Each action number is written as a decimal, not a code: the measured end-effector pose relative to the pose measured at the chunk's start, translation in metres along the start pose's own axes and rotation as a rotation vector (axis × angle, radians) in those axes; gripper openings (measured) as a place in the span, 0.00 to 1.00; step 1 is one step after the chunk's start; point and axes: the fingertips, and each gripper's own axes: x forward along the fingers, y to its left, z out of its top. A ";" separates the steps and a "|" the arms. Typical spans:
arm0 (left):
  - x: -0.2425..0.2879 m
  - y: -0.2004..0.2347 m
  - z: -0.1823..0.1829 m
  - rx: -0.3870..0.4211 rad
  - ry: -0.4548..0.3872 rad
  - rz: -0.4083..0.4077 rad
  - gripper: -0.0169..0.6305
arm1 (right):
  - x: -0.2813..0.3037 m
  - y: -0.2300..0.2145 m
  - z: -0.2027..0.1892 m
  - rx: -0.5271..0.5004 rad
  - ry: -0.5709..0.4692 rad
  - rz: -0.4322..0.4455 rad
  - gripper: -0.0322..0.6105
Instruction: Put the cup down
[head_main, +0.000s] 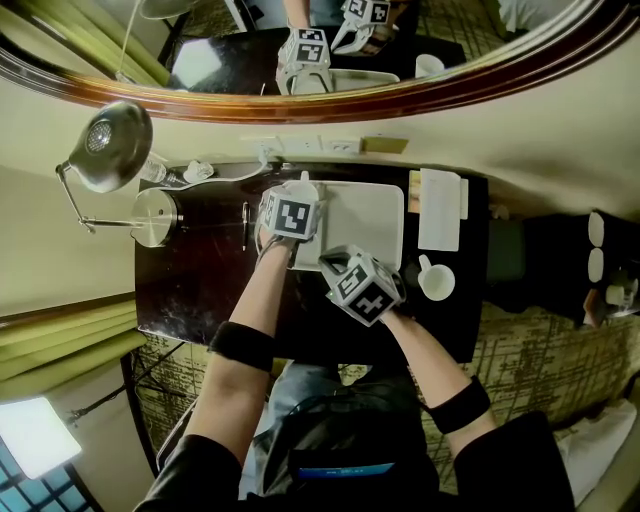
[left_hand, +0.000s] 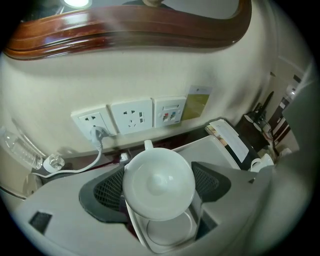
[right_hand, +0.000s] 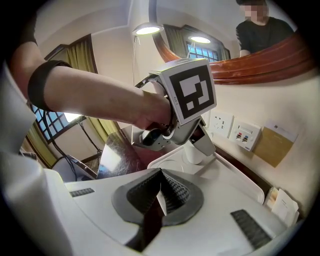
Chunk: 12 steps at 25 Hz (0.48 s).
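White cup (left_hand: 159, 181) sits pinched between the spread pads of the left gripper (left_hand: 159, 188), one pad on each side of its wall, its handle pointing away toward the wall sockets (left_hand: 131, 116). It hangs over the back left corner of the pale tray (right_hand: 235, 175), which lies along the back edge of the dark desk (head_main: 200, 270). From the right gripper view the cup's long axis stands upright, mouth up, straight under the jaws. Its base is very close to the tray floor, though whether it already touches is hard to tell from here. A round recess (right_hand: 172, 156) in the tray lies just beside it. The right gripper (right_hand: 161, 200) waits nearer the front edge with its jaws pressed together on nothing. Only the left one matters for the set-down: a short drop along that upright axis, then letting the pads part sideways.
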 end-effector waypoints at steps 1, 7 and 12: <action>0.000 0.001 0.001 -0.002 -0.011 0.006 0.67 | 0.000 0.000 0.000 0.000 0.000 0.000 0.06; 0.003 -0.003 -0.001 -0.005 -0.018 0.005 0.67 | -0.004 0.001 -0.004 0.005 0.004 0.000 0.06; 0.005 -0.002 0.000 -0.014 -0.038 0.028 0.80 | -0.008 0.004 -0.002 -0.002 -0.003 -0.003 0.06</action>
